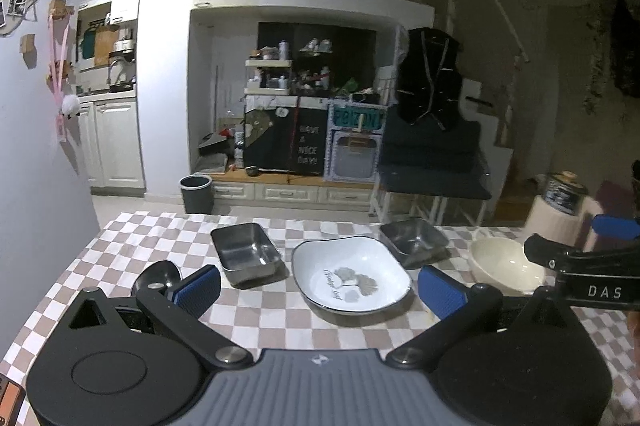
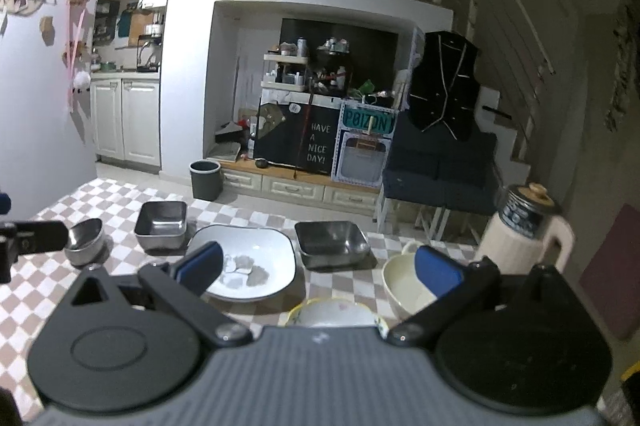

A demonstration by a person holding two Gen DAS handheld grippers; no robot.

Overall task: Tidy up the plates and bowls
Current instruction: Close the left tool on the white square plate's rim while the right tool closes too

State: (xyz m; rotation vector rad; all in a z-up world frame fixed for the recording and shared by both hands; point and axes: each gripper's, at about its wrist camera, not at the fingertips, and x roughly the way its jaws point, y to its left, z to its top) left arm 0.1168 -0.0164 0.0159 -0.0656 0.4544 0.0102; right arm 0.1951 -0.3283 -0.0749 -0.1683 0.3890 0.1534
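On checkered tablecloth [image 1: 264, 314], far left: small round steel bowl [image 2: 85, 240], upright.
Left steel tray [image 1: 246, 252]: square, beside white plate.
Left gripper [image 1: 320, 290]: fingers wide apart, holding nothing, hovering before white plate.
White plate [image 1: 350, 274]: centre, leaf print inside.
Right steel tray [image 1: 414, 240]: just behind plate's right corner.
Right gripper [image 2: 320, 272]: fingers spread wide, holding nothing.
Yellow-rimmed bowl [image 2: 334, 312]: partly hidden under right gripper.
Cream bowl [image 2: 408, 284]: far right, partly behind right finger.

My table wears a brown-and-white checkered cloth [image 1: 256, 310]. On it, left to right: small round steel bowl [image 2: 85, 240], square steel tray [image 1: 246, 253], white squarish ceramic plate with grey leaf print [image 1: 351, 274], second square steel tray [image 1: 414, 240], cream round bowl [image 1: 505, 265]. Nearest me, a yellow-rimmed white bowl [image 2: 334, 312].
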